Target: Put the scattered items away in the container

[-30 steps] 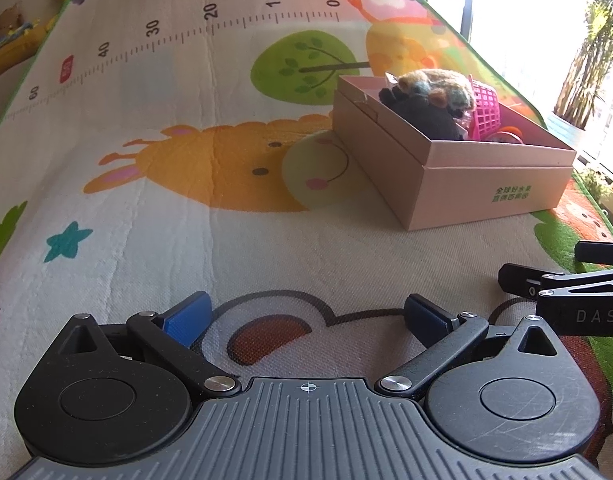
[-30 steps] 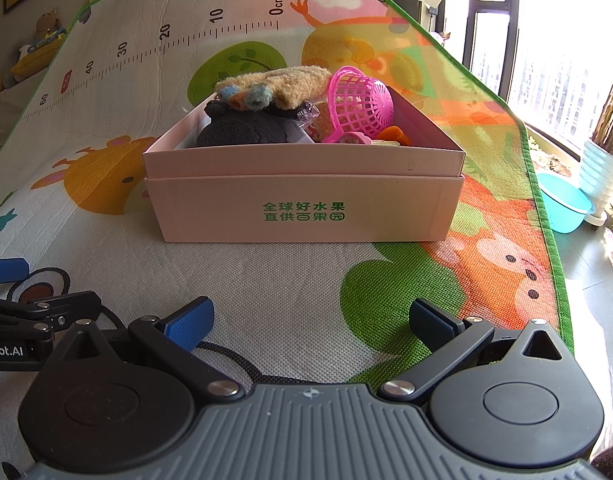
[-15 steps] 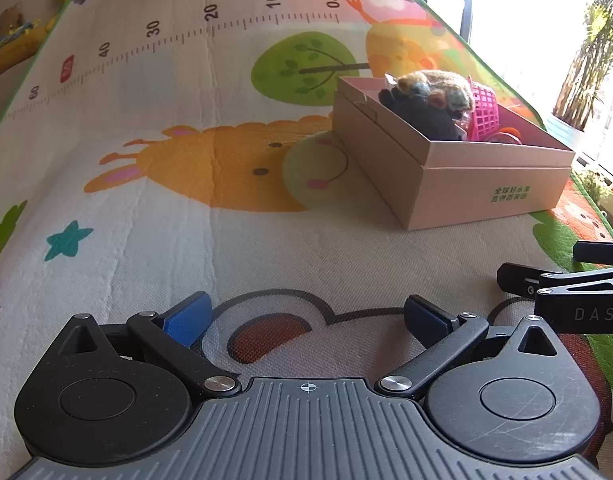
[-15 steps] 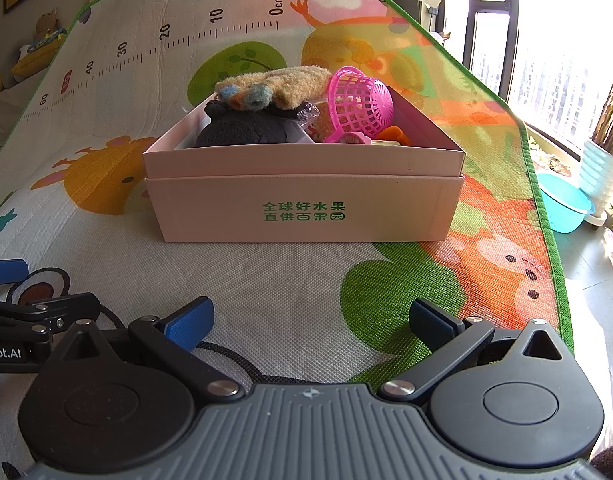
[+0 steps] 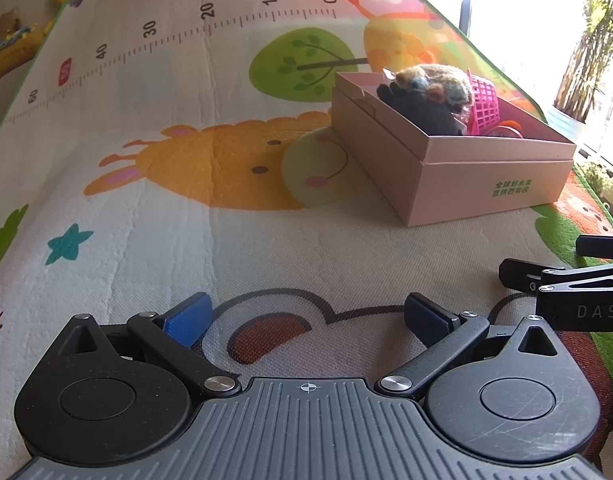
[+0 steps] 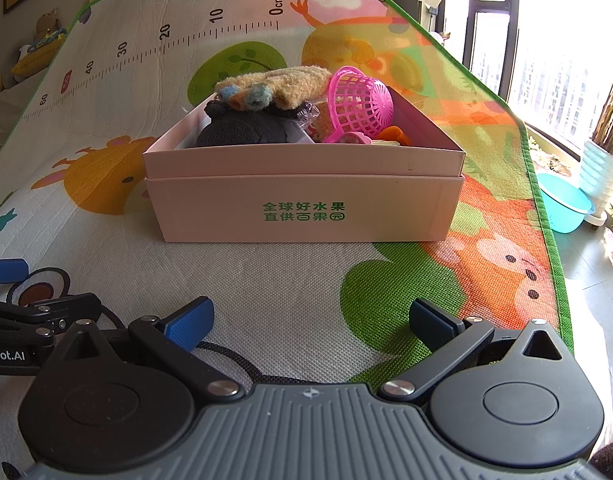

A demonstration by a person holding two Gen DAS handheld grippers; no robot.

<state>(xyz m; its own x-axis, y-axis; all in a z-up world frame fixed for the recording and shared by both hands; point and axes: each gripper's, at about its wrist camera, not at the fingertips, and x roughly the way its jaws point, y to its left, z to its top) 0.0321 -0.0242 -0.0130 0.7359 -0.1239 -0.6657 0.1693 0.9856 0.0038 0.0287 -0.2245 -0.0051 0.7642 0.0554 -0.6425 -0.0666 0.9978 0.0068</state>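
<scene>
Sunlit floor carries a cartoon play mat (image 6: 266,288) printed with a ruler strip, a green tree and an orange animal, its green border running along the right edge toward bright windows. At the far left, off the mat's left edge, soft toys (image 6: 42,40) lie against the wall.

Near the mat's near edge, the left gripper (image 5: 306,318) hovers low over a printed cartoon face, its blue-padded fingers (image 5: 188,318) spread wide with nothing between them. Just to its right sits the right gripper (image 6: 310,320), likewise low over the mat, its fingers (image 6: 190,322) spread apart and empty; each gripper's black linkage shows at the edge of the other's view.

Ahead of the right gripper, toward the mat's right edge, stands the pink cardboard box (image 6: 306,208), green Chinese lettering on its near wall. It is piled with things. At its left end a dark plush toy (image 6: 242,128) rests against the near wall, and a tan fuzzy glove (image 6: 282,86) with blue and orange fingertips lies across the top of it, rising above the rim. Right of these a pink plastic basket (image 6: 360,106) lies tipped on its side, with an orange item (image 6: 392,134) low beside it; a few smaller objects there are too hidden to identify.

Beyond the mat's right edge, a turquoise basin (image 6: 564,208) sits on the floor near a potted plant (image 6: 604,160) by the window.
</scene>
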